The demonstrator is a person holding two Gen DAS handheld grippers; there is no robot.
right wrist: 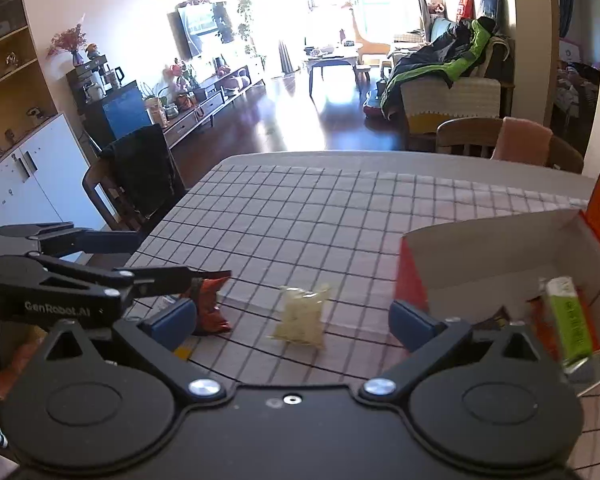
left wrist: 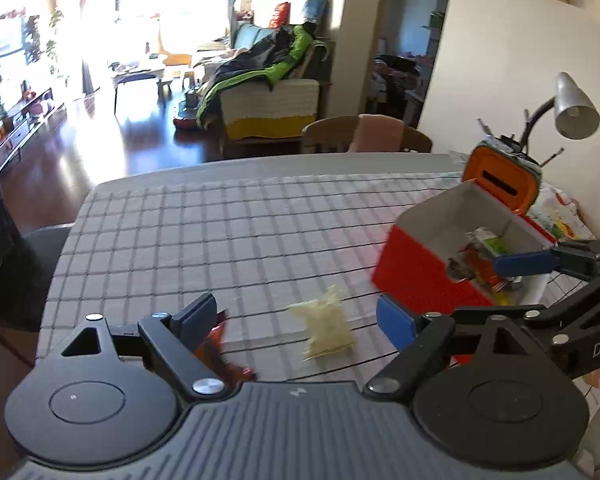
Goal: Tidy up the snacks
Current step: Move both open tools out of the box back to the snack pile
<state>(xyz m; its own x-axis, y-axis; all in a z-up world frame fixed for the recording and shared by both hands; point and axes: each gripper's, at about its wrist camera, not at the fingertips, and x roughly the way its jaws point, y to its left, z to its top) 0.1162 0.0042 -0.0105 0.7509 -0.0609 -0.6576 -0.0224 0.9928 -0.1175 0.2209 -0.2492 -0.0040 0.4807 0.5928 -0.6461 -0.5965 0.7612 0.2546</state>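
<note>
A pale yellow snack bag (left wrist: 328, 326) (right wrist: 300, 316) lies flat on the checked tablecloth (left wrist: 228, 232). My left gripper (left wrist: 296, 320) (right wrist: 184, 256) is open, and the bag sits just ahead of the gap between its fingers. A red-orange snack bag (left wrist: 216, 354) (right wrist: 210, 304) lies partly under the left finger. My right gripper (right wrist: 294, 318) is open as well, with nothing between its pads, which are level with the pale bag. To the right stands a red box (left wrist: 416, 280) (right wrist: 410, 276) with a white inside, holding a green pack (right wrist: 572, 320) and other snacks.
An orange case (left wrist: 500, 184) and a grey desk lamp (left wrist: 572, 108) stand behind the box. A wooden chair (right wrist: 472, 136) with a pink cloth is at the far table edge. Another chair draped in black (right wrist: 144, 176) is at the left side.
</note>
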